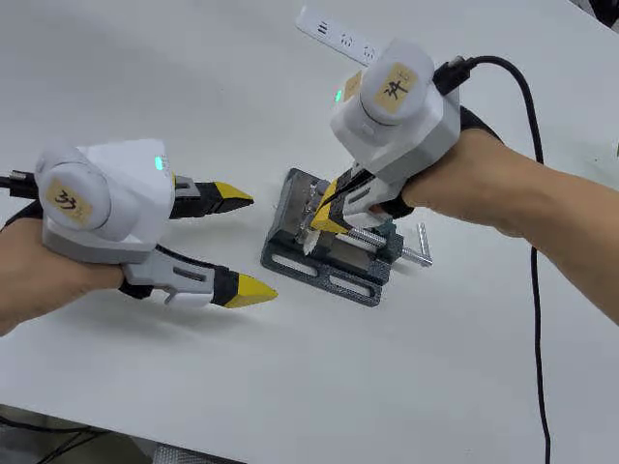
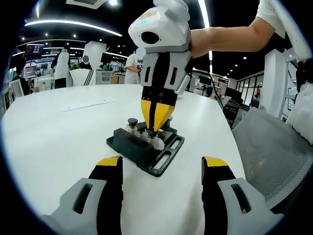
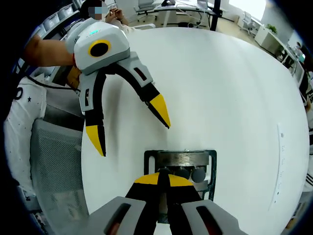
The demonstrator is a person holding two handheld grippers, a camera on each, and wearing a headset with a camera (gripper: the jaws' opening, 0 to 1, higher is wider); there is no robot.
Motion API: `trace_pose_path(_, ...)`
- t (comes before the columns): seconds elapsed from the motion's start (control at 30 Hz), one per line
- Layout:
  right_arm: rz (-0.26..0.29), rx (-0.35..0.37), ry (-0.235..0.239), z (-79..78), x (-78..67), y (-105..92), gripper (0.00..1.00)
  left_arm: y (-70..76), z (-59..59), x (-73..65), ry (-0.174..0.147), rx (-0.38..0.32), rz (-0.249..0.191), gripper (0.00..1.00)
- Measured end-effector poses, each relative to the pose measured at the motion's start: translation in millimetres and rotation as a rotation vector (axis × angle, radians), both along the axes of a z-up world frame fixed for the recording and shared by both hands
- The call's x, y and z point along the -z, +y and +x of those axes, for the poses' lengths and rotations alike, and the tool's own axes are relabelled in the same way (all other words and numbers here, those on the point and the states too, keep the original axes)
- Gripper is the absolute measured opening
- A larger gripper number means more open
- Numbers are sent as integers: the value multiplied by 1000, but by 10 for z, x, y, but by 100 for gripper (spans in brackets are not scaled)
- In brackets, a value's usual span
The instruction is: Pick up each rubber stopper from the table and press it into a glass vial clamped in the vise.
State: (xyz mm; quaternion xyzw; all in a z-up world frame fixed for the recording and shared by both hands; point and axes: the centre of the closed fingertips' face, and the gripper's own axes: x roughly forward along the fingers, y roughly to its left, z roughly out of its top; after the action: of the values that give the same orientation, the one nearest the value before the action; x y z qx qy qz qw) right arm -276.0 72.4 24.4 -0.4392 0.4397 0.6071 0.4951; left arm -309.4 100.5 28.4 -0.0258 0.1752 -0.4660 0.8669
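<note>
1. The right gripper (image 1: 326, 220) comes in from 2 o'clock with its yellow-tipped jaws pressed together. The tips are down on the row of small clear glass vials (image 2: 157, 143) clamped in the dark grey metal vise (image 1: 319, 271). We cannot tell whether a stopper is nipped between them.
2. In the left gripper view, dark round rubber stoppers (image 2: 132, 121) cap the vials at 9 o'clock of those tips. Another dark cap sits directly under the tips.
3. The left gripper (image 1: 242, 244) has its jaws spread wide and empty. It hovers over the white table (image 1: 193, 387) at 9 o'clock of the vise, apart from it.
4. Risk: a push off the vial's axis would cock the stopper or skid the tips onto the close neighbour.
5. Risk: a hard press could crack the glass. We see nothing bracing the vise, so it could also skate.
6. Risk: the black cable (image 1: 534, 290) at 3 o'clock could tug the hand mid-press.
</note>
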Motion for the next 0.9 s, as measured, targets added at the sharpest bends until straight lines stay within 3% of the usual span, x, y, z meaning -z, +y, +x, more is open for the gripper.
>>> trace_pose_path(0.33, -30, -25, -28, 13, 15, -2, 0, 3, 6, -14, -5, 2, 3, 64)
trace_pose_path(0.47, 0, 19, -14, 16, -1, -20, 0, -2, 7, -36, -10, 5, 6, 64)
trace_pose_path(0.9, 71, 26, -45, 0, -11, -37, 0, 35, 1, -105, -13, -2, 21, 64)
